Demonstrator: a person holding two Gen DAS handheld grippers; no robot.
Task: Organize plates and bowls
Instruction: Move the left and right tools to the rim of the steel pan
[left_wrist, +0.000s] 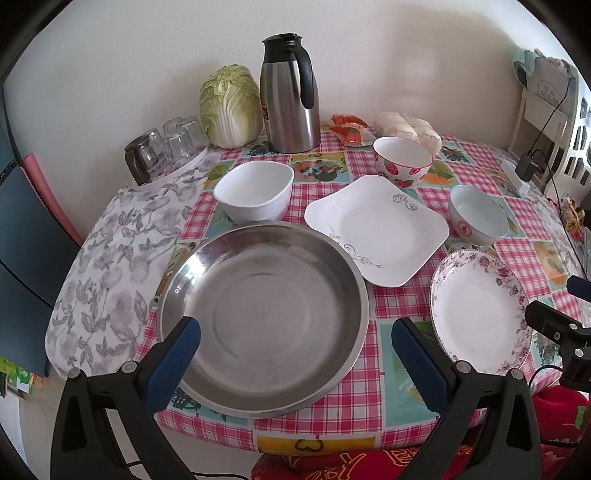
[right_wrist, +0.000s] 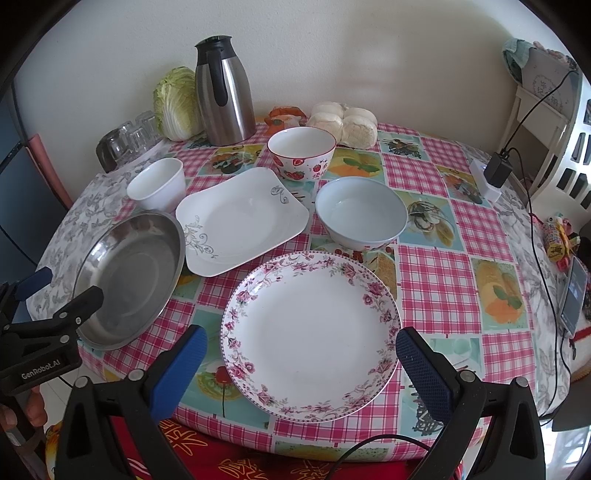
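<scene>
Fingers (right_wrist: 424, 373) spread wide flank floral plate (right_wrist: 310, 332), not touching.

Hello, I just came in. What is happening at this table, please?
A person holds two grippers over a table set with dishes, and nothing is picked up yet. The left gripper hangs open above the steel pan. The right gripper hangs open above the floral plate. The square plate and three bowls sit apart, unstacked.

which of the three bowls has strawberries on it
The strawberry bowl, at the back near the steel jug. The square white bowl and pale blue bowl have no strawberries.
</scene>
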